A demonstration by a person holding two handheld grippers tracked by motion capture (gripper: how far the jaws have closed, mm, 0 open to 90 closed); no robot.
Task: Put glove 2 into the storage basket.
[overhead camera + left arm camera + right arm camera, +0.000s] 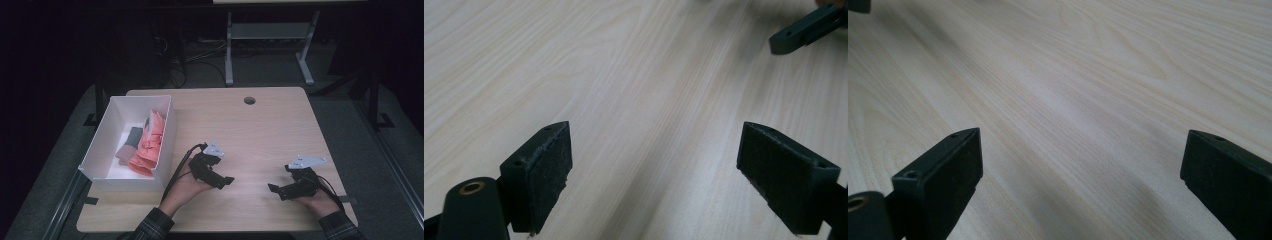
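Observation:
My left gripper [226,181] rests low over the wooden table [260,130] near its front middle, held in a hand, with its jaws pointing right. In the left gripper view the left gripper [656,137] stands wide open over bare wood. My right gripper [274,189] sits to the right of it, jaws pointing left toward the other gripper. In the right gripper view the right gripper [1083,140] is also open and holds nothing. A jaw of the right gripper [804,31] shows at the top right of the left gripper view.
A white box [167,135] stands on the table's left side, holding folded pink cloths [150,142] and a grey cloth [129,142]. A round cable hole [249,100] lies near the far edge. Beyond the table are desk legs [229,50] and floor cables.

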